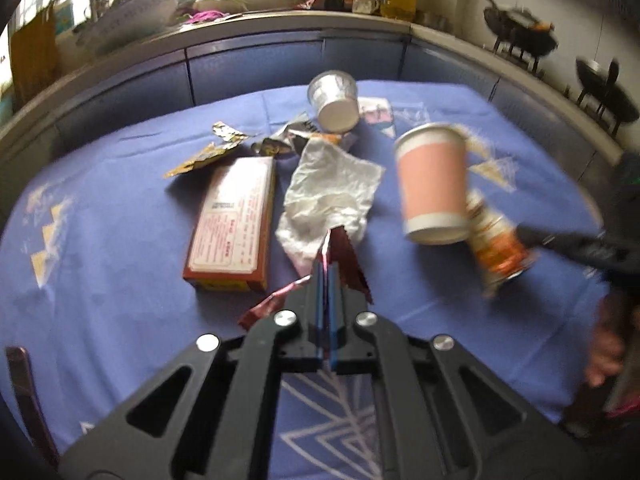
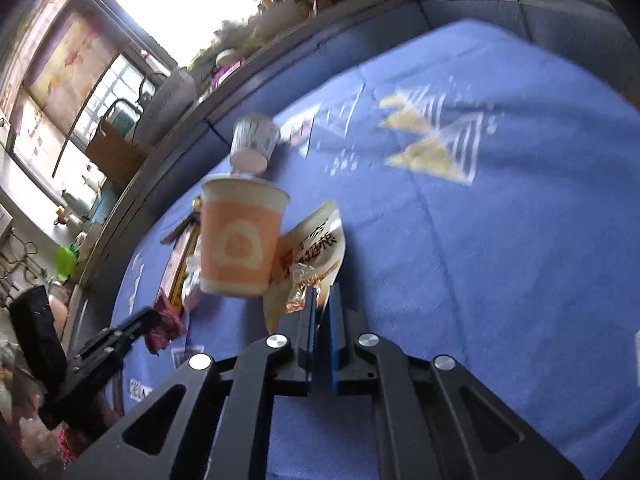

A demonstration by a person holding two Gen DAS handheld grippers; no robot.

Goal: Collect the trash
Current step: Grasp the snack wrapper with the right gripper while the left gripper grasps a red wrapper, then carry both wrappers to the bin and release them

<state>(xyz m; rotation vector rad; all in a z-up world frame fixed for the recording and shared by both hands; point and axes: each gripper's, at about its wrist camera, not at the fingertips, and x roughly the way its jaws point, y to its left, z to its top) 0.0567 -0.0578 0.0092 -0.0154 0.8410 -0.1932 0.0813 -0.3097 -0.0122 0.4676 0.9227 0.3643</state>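
Note:
My left gripper (image 1: 327, 266) is shut on a dark red foil wrapper (image 1: 350, 268), held above the blue tablecloth (image 1: 120, 240). My right gripper (image 2: 323, 294) is shut on an orange-and-white snack bag (image 2: 316, 248); it also shows in the left wrist view (image 1: 496, 240). A pink paper cup (image 2: 236, 236) hangs tilted beside that bag, off the cloth, and also shows in the left wrist view (image 1: 434, 184). On the cloth lie a red-and-white carton (image 1: 234, 224), a crumpled white napkin (image 1: 332, 188), gold foil scraps (image 1: 212, 148), a dark wrapper (image 1: 288, 140) and a tipped silver-patterned cup (image 1: 334, 100).
A grey counter (image 1: 240, 36) with bottles, a bowl and a tap runs behind the table. Black pans (image 1: 520, 32) hang at the right wall. My right gripper's body (image 1: 580, 248) and the hand on it sit at the table's right edge.

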